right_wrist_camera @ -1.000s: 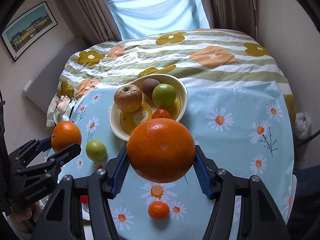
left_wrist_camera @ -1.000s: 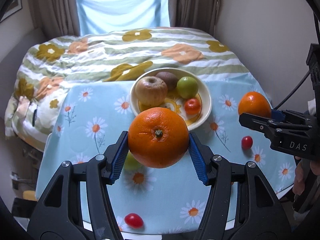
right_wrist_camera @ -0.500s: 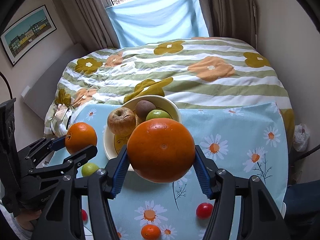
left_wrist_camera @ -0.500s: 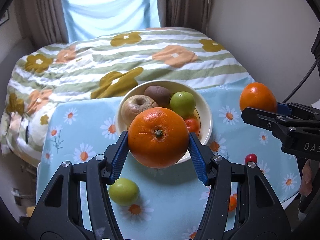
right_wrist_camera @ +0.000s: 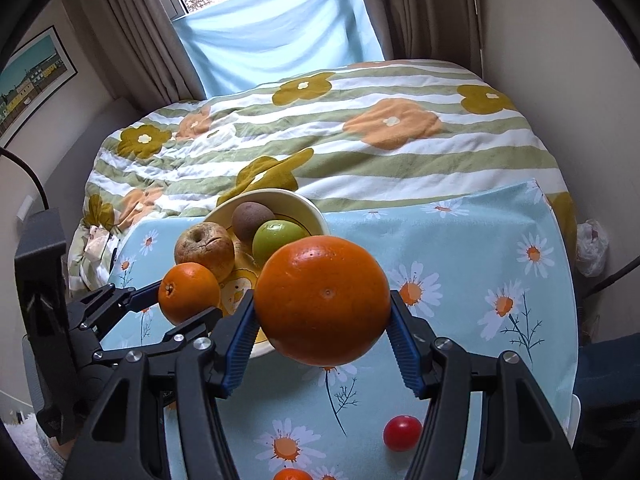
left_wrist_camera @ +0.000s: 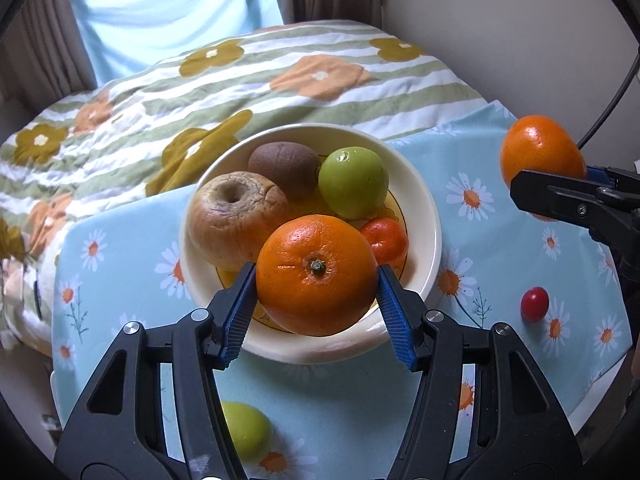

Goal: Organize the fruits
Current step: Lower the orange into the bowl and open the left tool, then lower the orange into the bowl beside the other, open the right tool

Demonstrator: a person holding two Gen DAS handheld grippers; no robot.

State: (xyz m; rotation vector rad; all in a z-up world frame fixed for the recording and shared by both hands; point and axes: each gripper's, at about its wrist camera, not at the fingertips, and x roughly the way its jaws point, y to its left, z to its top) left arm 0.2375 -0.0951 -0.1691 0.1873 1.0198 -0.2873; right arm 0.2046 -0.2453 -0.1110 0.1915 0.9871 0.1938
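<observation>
Both grippers have closed in; left gripper (left_wrist_camera: 316, 280) pinches an orange (left_wrist_camera: 316, 274) over the bowl (left_wrist_camera: 424, 216) at frame centre, right gripper (right_wrist_camera: 322, 316) pinching another orange (right_wrist_camera: 322, 300). Lower gently into the free front gap.

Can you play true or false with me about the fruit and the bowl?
1. Each gripper holds an orange. True: the left gripper is shut on one orange, the right gripper on another orange.
2. The bowl is empty. False: it holds a wrinkled apple, a kiwi, a green fruit and a small red-orange fruit.
3. A cherry tomato lies on the daisy cloth. True.
4. The left gripper's orange is already lying in the bowl, let go. False: the blue pads grip it over the bowl's near side.
</observation>
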